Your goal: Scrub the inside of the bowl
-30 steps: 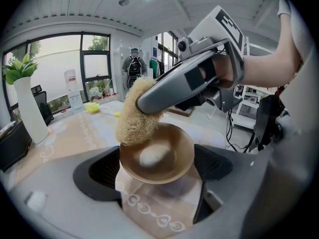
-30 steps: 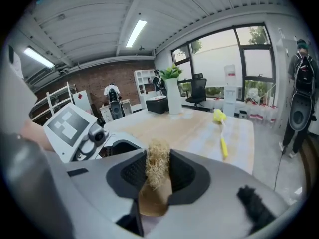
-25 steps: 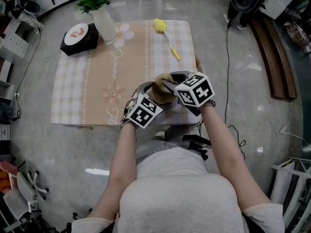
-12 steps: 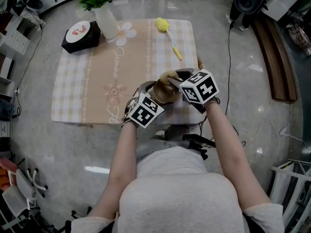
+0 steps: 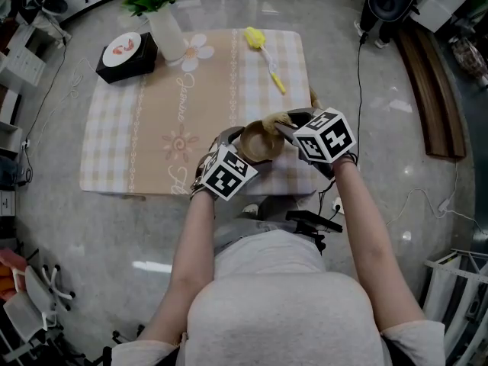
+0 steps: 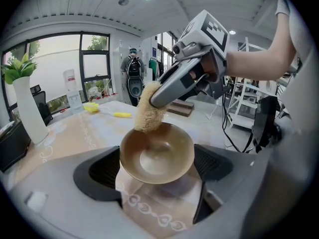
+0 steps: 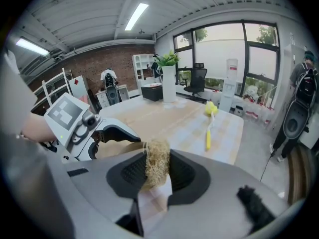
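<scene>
Left gripper [image 6: 157, 167] jaws, spread wide, clamp the bowl [image 6: 157, 156] between them; right gripper [image 7: 157, 176] jaws, pinched on the loofah pad [image 6: 147, 113], have dragged it from mid-bowl to the far rim, so a scrub stroke looks underway.
</scene>
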A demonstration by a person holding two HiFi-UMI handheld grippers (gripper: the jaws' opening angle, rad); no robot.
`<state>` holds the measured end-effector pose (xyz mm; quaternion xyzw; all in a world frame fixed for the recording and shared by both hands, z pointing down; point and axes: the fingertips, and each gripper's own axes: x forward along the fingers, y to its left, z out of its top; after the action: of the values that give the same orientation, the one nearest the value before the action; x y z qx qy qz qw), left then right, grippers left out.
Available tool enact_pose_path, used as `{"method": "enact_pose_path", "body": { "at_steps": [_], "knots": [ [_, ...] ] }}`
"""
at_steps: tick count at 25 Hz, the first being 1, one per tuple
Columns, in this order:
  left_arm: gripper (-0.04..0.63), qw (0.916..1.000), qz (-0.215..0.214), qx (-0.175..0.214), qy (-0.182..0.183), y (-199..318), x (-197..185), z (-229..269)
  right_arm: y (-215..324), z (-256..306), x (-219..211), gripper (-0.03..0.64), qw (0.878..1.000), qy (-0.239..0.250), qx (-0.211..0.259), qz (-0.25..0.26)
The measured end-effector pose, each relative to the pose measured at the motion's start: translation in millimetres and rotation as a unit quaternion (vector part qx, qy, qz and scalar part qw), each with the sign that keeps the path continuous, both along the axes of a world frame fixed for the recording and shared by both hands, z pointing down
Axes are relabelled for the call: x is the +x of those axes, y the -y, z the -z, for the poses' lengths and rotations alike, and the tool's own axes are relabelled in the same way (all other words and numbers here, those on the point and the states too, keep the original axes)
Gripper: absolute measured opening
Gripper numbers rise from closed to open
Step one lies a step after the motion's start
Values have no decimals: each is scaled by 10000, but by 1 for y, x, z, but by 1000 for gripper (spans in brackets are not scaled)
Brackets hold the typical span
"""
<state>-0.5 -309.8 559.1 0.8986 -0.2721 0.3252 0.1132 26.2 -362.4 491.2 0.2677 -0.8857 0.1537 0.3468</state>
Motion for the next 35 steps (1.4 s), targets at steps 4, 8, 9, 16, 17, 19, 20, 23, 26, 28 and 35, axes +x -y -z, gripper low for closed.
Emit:
{"method": "enact_pose_path", "body": {
  "at_steps": [4, 8, 9, 16, 17, 19, 20, 23, 26, 28, 35],
  "knots": [
    [476, 10000, -22, -1, 7, 0, -1, 0, -7, -1, 10, 103, 9999, -23, -114, -39],
    [476, 10000, -28, -13, 7, 0, -1, 0, -16, -2, 16, 103, 9997, -64, -224, -46],
    [476, 10000, -29, -16, 9, 0, 0, 0, -19, -3, 18, 103, 9996, -74, -258, -40],
    [477, 10000, -49, -49, 59, 0, 1, 0, -44, -4, 14, 103, 9981, -111, -523, 301],
    [477, 9999, -56, -55, 68, 0, 0, 0, -46, -5, 12, 103, 9977, -106, -552, 367],
    [479, 9999, -65, -69, 86, 1, 0, 0, -51, -6, 7, 103, 9969, -85, -609, 489],
    [479, 9999, -70, -75, 95, 1, 0, 0, -54, -6, 4, 103, 9964, -65, -642, 552],
    [480, 9999, -82, -92, 115, 0, 1, 0, -61, -7, -6, 103, 9943, 22, -749, 761],
    [480, 9998, -93, -103, 135, 0, 1, 0, -66, -8, -16, 103, 9913, 133, -827, 1014],
    [480, 9998, -110, -107, 151, 0, 1, 0, -69, -8, -22, 103, 9885, 193, -856, 1229],
    [479, 9995, -195, -134, 206, 1, 0, -1, -75, -8, -37, 103, 9740, 258, -781, 2109]
  ]
}}
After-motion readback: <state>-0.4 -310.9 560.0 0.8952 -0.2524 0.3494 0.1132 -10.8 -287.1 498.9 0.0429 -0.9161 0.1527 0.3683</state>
